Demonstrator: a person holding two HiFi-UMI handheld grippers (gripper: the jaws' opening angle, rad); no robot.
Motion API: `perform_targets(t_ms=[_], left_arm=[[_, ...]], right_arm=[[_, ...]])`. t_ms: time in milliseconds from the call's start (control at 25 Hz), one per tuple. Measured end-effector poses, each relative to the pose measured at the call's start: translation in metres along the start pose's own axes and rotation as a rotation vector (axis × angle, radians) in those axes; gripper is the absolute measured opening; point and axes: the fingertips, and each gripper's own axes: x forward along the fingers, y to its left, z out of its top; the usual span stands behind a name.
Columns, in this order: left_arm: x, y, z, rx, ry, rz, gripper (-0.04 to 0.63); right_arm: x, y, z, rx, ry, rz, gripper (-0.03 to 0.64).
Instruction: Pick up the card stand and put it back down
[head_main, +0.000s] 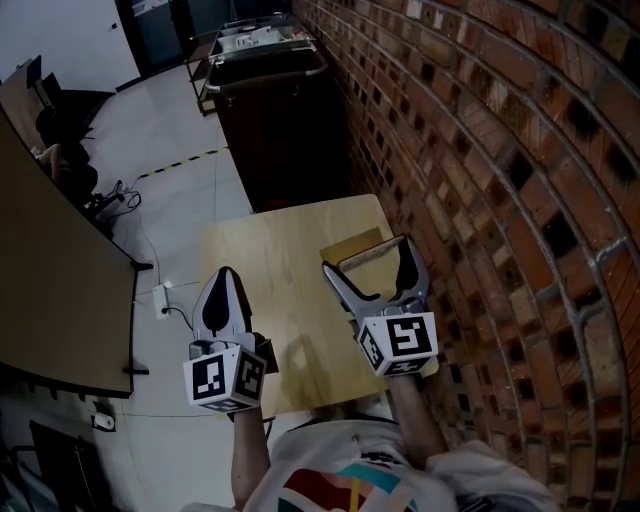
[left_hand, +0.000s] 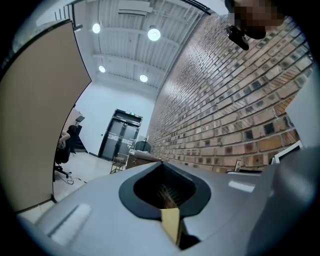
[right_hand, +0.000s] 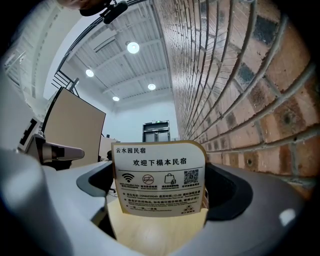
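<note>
The card stand (head_main: 352, 248) is a small wooden holder with a white printed card, standing on the light wooden table (head_main: 265, 265) near the brick wall. In the right gripper view the card stand (right_hand: 159, 177) fills the gap between the jaws, its side edges against both pads. My right gripper (head_main: 367, 254) is shut on it with the jaws spread wide. My left gripper (head_main: 227, 274) hovers over the table's left edge, shut and holding nothing. In its own view the left gripper (left_hand: 167, 197) shows only a thin slit between the jaws.
A brick wall (head_main: 480, 150) runs along the table's right side. A dark cabinet with a cart (head_main: 265, 100) behind it stands beyond the table's far edge. A tan partition (head_main: 50, 280) is at the left, with cables and a power strip (head_main: 160, 297) on the floor.
</note>
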Motion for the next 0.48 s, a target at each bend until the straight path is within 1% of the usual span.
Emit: perform_targets(t_ms=[320, 480], left_arm=[[0.002, 0.002, -0.001, -0.001, 0.000, -0.005, 0.005], [0.003, 0.007, -0.007, -0.008, 0.016, 0.002, 0.005]], right_arm=[[0.001, 0.001, -0.001, 0.009, 0.001, 0.002, 0.555], [0.016, -0.001, -0.021, 0.010, 0.038, 0.003, 0.555]])
